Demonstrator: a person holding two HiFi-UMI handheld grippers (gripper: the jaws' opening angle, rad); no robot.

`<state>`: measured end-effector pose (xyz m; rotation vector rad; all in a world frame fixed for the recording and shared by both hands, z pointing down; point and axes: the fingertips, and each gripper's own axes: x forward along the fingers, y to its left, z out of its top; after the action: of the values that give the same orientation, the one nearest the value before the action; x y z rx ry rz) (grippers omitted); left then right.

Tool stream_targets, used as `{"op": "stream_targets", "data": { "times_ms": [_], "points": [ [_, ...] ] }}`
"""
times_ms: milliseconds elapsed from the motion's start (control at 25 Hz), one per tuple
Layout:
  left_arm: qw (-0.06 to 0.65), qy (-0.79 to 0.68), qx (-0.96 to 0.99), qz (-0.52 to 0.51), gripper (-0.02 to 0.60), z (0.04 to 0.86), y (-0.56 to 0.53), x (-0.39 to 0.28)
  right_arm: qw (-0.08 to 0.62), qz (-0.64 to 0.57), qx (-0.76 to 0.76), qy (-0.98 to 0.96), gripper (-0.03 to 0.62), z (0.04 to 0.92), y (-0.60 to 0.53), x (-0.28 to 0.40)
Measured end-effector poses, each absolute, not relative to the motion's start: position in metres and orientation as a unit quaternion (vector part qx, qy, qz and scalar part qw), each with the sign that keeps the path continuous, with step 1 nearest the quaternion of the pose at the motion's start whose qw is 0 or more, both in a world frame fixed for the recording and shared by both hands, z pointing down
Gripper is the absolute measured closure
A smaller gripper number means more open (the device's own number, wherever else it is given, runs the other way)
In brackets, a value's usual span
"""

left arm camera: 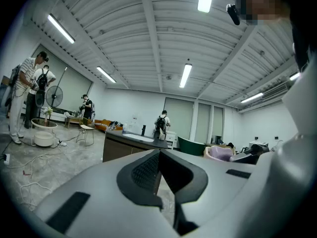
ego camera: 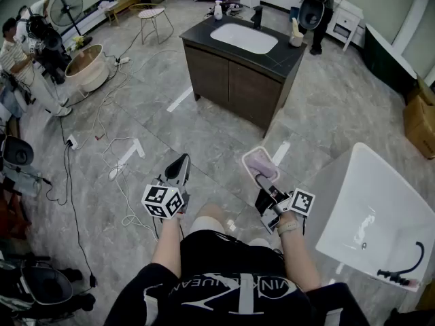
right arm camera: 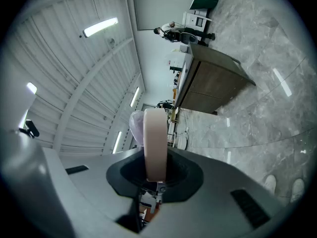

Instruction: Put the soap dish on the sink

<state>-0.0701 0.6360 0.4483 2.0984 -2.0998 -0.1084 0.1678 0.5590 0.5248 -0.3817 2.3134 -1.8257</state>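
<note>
**Carrying stage; the dish has not yet been placed.** Your left tongs (ego camera: 179, 169) are pressed together with nothing between them and point level over the grey marbled floor (ego camera: 204, 134). Your right tongs (ego camera: 264, 180), also level, pinch the near rim of the pale oval soap dish with a lilac inside (ego camera: 259, 163). In the right gripper view that rim stands edge-on between the pads. The dish therefore hangs in the air just ahead of you, right of centre, well apart from the dark wooden sink cabinet (ego camera: 231, 80) at the far middle of the room.

Done, as far as can be judged: the dish is lifted and held.

Left to do:
- Cross the floor to the cabinet.
- Bring the dish over its black tabletop (ego camera: 289, 56).
- Set it down beside the basin and spread the tongs.

**Containers, left to right.**
- **Far left:** a round cream tub (ego camera: 88, 70) stands on the floor among cables. What it holds cannot be made out.
- **Soap dish:** a lilac mass fills its hollow. You cannot tell whether it is a bar of soap or a liner.
- **Far middle:** the white oval basin (ego camera: 243, 38) sunk in the tabletop looks empty.
  - A small white bottle (ego camera: 218, 9) stands to its far left.
  - A black tap (ego camera: 257, 15) stands behind it.
  - A beige cup (ego camera: 296, 39) at its right holds something upright, too small to name.
- **Near right:** the white bathtub (ego camera: 360, 182) looks empty, with a black fitting (ego camera: 402, 270) on its near rim.
</note>
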Motion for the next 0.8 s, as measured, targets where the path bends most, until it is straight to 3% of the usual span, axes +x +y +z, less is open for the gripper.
{"op": "stream_targets", "data": {
  "times_ms": [800],
  "points": [
    [0.097, -0.677, 0.726, -0.077, 0.566, 0.456, 0.483, -0.132, 0.064, -0.586, -0.15, 0.794, 0.533, 0.532, 0.426, 0.113]
  ]
}}
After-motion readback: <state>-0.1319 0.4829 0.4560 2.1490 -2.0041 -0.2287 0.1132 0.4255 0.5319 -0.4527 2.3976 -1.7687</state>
